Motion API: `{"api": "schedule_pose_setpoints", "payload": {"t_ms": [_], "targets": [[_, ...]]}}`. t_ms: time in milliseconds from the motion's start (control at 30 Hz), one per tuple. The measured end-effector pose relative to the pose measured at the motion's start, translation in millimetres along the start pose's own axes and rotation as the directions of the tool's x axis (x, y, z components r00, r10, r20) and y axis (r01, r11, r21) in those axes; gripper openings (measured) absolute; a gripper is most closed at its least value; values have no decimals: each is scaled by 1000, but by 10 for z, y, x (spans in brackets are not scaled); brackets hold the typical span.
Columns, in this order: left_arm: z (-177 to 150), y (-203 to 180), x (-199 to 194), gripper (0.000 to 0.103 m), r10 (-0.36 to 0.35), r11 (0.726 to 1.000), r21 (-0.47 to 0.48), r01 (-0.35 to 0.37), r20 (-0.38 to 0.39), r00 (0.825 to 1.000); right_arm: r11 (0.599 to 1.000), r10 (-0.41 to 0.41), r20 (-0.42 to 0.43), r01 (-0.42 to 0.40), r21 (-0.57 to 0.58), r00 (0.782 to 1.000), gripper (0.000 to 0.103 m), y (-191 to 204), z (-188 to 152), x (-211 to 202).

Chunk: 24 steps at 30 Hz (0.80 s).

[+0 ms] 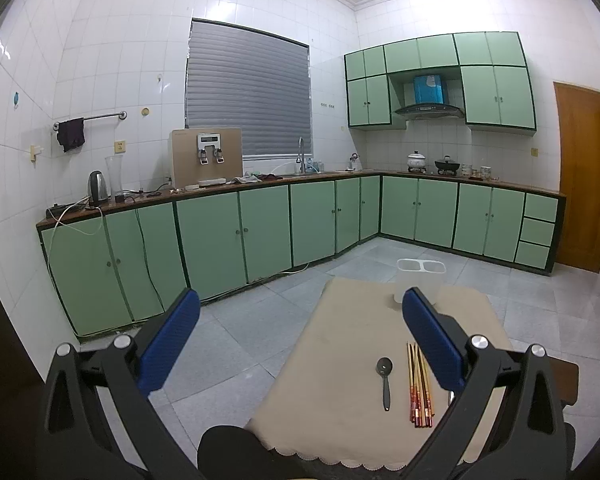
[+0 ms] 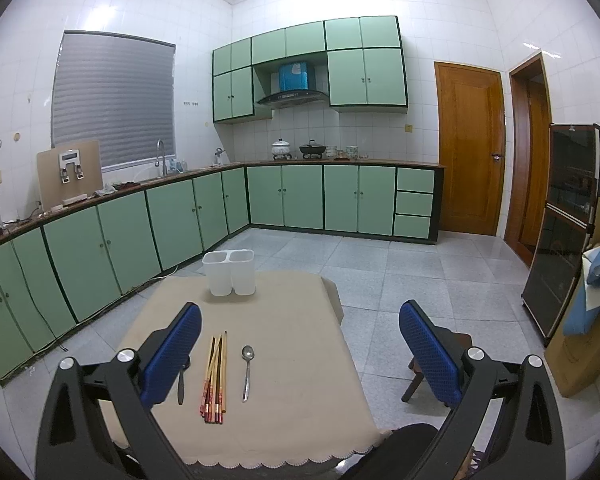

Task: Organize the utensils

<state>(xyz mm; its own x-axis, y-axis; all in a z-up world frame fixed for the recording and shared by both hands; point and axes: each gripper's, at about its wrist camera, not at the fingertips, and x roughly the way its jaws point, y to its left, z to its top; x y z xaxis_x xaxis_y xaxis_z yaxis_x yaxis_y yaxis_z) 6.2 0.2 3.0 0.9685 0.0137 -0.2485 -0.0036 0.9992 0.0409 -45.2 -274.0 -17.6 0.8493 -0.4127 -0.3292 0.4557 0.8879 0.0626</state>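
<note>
Matt beige cloth over the table [image 2: 300, 360], translucent white plastic utensil holder [image 2: 229, 272], glossy lacquered wooden chopsticks [image 2: 216, 380], polished metal spoon [image 2: 247, 368], dark matt spoon [image 1: 385, 380], textured blue pads [image 2: 172, 352], glossy tiled floor [image 2: 420, 272]

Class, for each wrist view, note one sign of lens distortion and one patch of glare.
Left wrist view: the cabinets bow outward and black corners ring the frame; glare whitens the wall tiles above the window. Right wrist view: the door curves; ceiling light reflects on the tiles at upper left.
</note>
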Motion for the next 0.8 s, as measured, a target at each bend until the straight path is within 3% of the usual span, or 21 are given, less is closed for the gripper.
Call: {"api": "schedule_pose_setpoints", "payload": {"t_ms": [800], "targets": [[-25,-4,9,98,-9,1000,1,9,-3,1000,1000,2,6,-2,2,1000,97,21,-33,-13]]}}
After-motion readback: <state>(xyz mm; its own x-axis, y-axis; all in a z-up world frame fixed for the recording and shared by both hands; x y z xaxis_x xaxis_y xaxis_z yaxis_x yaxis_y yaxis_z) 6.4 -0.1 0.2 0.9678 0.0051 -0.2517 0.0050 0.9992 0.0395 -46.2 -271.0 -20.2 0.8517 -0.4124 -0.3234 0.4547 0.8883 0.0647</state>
